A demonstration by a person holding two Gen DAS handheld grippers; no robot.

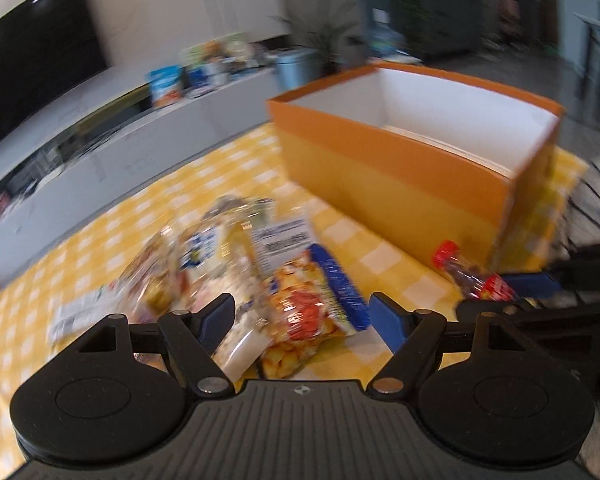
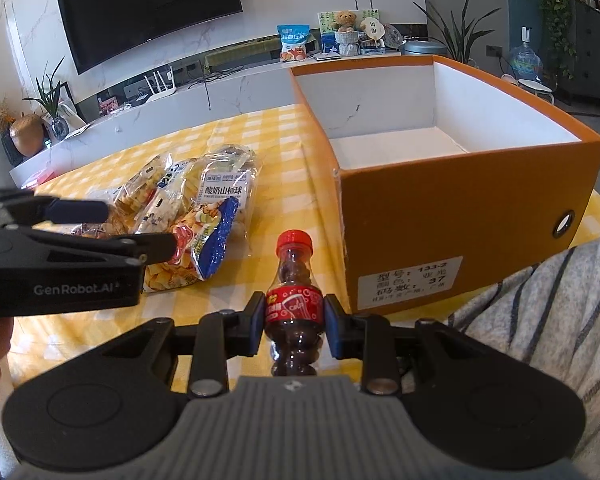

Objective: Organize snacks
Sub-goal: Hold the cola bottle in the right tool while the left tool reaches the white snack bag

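**Bottle in the right jaws, box just to its right**

We are working across a yellow-and-white checked tablecloth (image 2: 284,152). At the left, our left gripper (image 1: 302,314) is hanging with its jaws spread and nothing between the pads; a crinkly orange-and-blue snack bag (image 1: 312,312) is lying on the cloth directly below and ahead of the gap, part of a loose pile of clear plastic snack packets (image 2: 204,196). In the middle, our right gripper (image 2: 293,322) is pinching a small clear plastic cola bottle with a red cap and red label (image 2: 294,304) across its labelled waist. The bottle's long axis is running straight away from the jaws, cap pointing forward. At the right, the open orange cardboard box with a white lining (image 2: 460,208) is standing just beside the bottle, apparently empty. We are judging the right hand the nearer one to the box, so the bottle likely needs lifting over the near wall and rightward.
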